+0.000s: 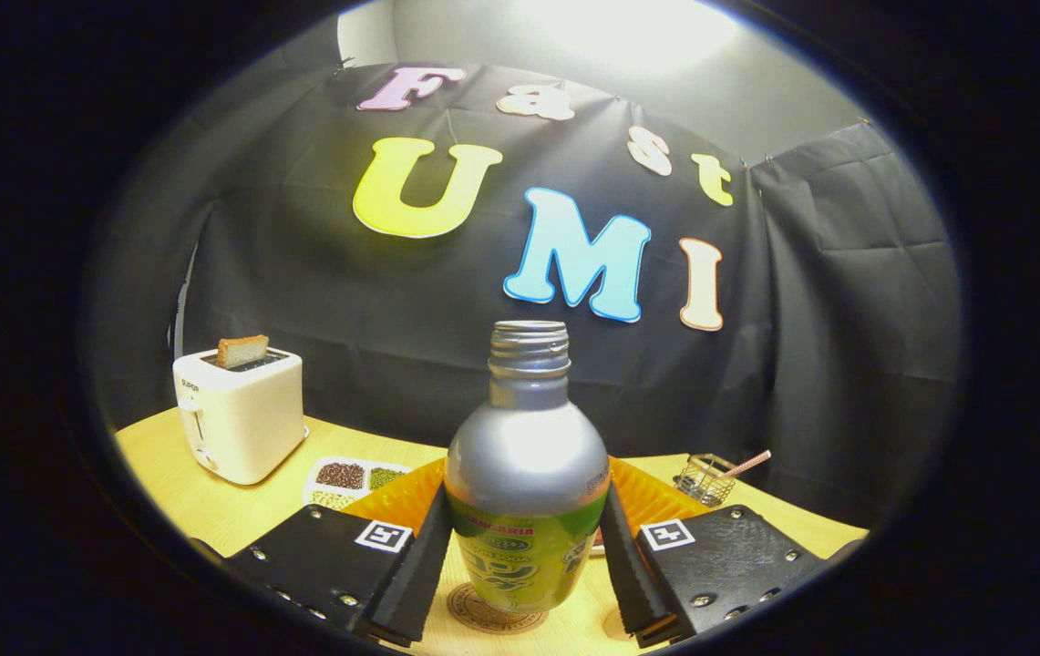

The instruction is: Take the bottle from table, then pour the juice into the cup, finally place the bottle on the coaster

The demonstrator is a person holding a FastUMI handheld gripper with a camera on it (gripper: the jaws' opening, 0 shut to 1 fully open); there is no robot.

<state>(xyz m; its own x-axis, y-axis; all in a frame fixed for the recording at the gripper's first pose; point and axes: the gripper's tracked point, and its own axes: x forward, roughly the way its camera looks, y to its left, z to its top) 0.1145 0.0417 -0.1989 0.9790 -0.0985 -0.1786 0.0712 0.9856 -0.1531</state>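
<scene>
A silver bottle [527, 456] with a green label and an uncapped threaded neck stands upright between my fingers. My gripper [527, 556] is shut on the bottle, with one finger pressed against each side of its lower body. A round brown coaster [492, 620] lies on the wooden table [210, 510] right under the bottle's base; I cannot tell whether the base touches it. Just beyond the bottle sits an orange ribbed vessel [392, 499], its middle hidden by the bottle.
A white toaster [241, 419] with a slice of toast stands at the far left of the table. Beside it lies a white divided tray [351, 478] of beans. A small wire basket [706, 478] with a stick in it sits at the right.
</scene>
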